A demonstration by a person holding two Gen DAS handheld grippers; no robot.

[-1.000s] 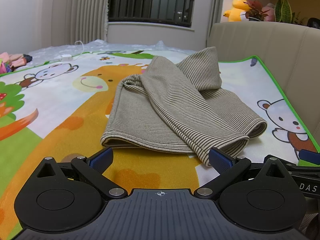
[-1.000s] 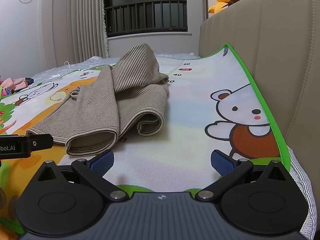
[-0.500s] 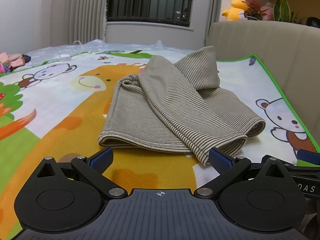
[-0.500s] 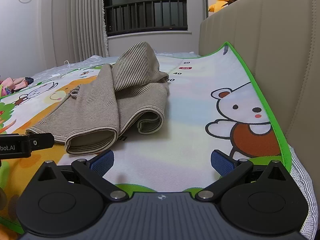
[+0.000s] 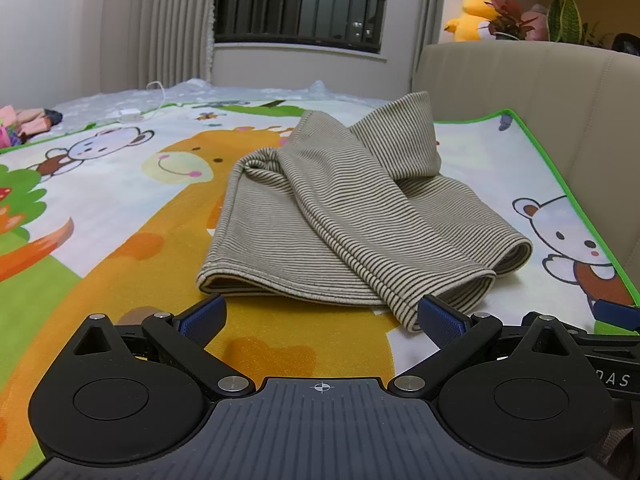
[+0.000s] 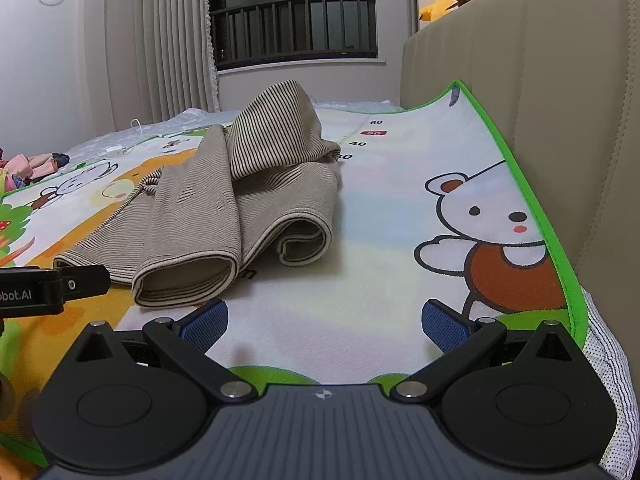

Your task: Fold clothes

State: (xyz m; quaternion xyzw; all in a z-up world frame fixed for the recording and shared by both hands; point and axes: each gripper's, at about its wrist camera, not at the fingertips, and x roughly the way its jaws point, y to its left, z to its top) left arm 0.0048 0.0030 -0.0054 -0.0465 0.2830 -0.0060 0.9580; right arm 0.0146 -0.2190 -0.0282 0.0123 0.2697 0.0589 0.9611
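A beige striped garment (image 5: 340, 216) lies loosely folded on a cartoon play mat (image 5: 120, 216), one part draped up against the sofa. My left gripper (image 5: 320, 316) is open and empty just in front of the garment's near hem. My right gripper (image 6: 324, 318) is open and empty over the mat, to the right of the garment (image 6: 224, 208), whose rolled near edge lies just beyond its left finger. The left gripper's body (image 6: 48, 286) shows at the left edge of the right wrist view.
A beige sofa (image 5: 540, 88) rises along the mat's right side, with a yellow plush toy (image 5: 472, 16) and plants on the ledge behind. A white cable (image 5: 132, 114) and some clothes (image 5: 28, 120) lie at the far left. Curtains and a window stand at the back.
Both grippers have stayed almost still, edging very slightly forward. The garment has not moved.
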